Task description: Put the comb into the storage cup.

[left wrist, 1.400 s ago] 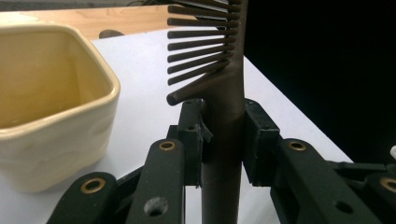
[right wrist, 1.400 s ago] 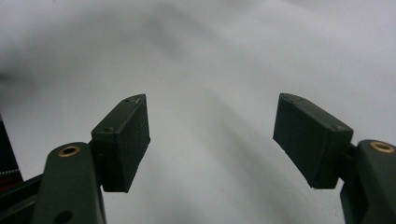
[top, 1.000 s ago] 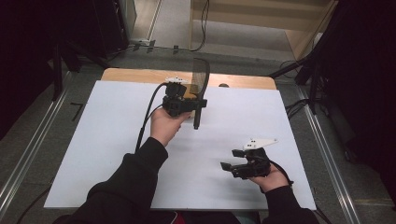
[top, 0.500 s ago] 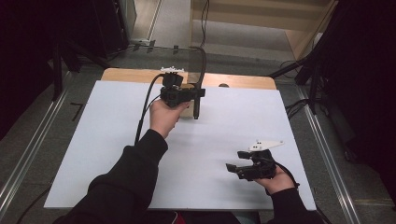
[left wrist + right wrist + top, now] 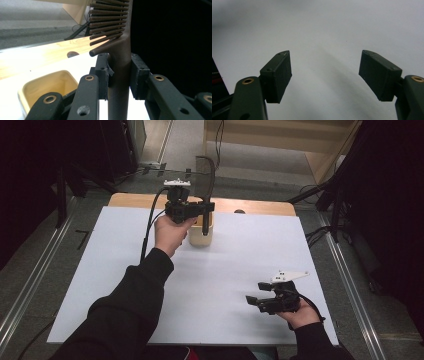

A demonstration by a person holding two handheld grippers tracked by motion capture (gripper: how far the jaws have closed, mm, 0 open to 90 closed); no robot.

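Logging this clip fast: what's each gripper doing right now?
Left gripper: closed on the dark comb handle.
Right gripper: open, holding nothing.

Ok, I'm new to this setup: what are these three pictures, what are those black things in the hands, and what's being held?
No robot here: a person holds a pair of hand-worked tongs in each hand at a table covered by a white sheet.

The high view looks down from above the person's side. The other two pictures come from small cameras riding on each pair of tongs, looking along their black jaws.

The left tongs are shut on the handle of a dark brown comb, held upright over a small cream-coloured box near the far edge. In the left gripper view the pads press on the handle from both sides, with the comb's teeth above.

The right tongs rest low by the near right edge, jaws open and holding nothing.
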